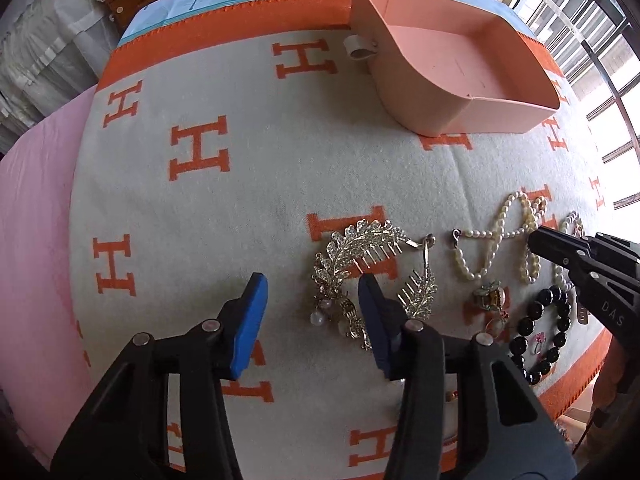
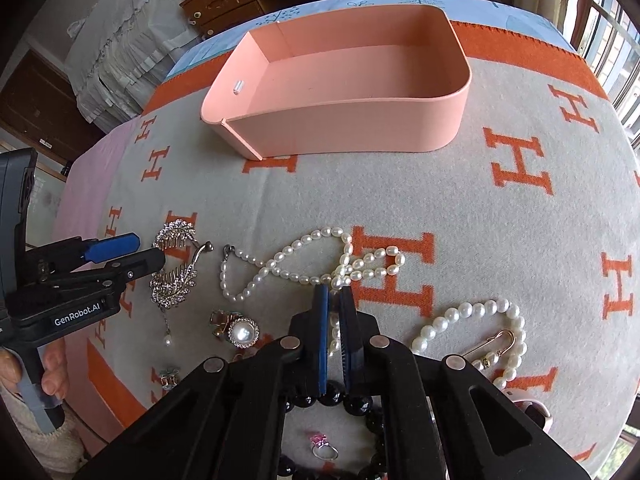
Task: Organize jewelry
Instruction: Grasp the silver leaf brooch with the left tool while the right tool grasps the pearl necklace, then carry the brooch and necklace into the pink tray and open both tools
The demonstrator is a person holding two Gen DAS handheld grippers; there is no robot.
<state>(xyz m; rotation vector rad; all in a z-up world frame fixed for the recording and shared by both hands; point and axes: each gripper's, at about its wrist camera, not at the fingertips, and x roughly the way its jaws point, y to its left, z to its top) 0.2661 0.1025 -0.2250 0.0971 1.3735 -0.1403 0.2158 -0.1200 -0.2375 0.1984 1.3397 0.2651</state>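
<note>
1. Right wrist view shows my right gripper point(image 2: 334, 294) closed tight on the long pearl necklace point(image 2: 288, 260), with a few pearls pinched between the blue pads.
2. I judge the strand can slip out when I lift, because I hold only a small part and the rest lies in loops on the blanket point(image 2: 400, 184).
3. The loops cross each other, so they may tangle or pull on the second pearl strand point(image 2: 472, 316) near them.
4. My left gripper point(image 1: 312, 292) stands half open above the gold leaf hair comb point(image 1: 360, 252), with nothing between the pads; one pad covers part of it, so a close here may catch only an edge.
5. The pink box point(image 2: 352, 92) stands farther back on the blanket, open and empty; no jewelry is inside yet.
</note>
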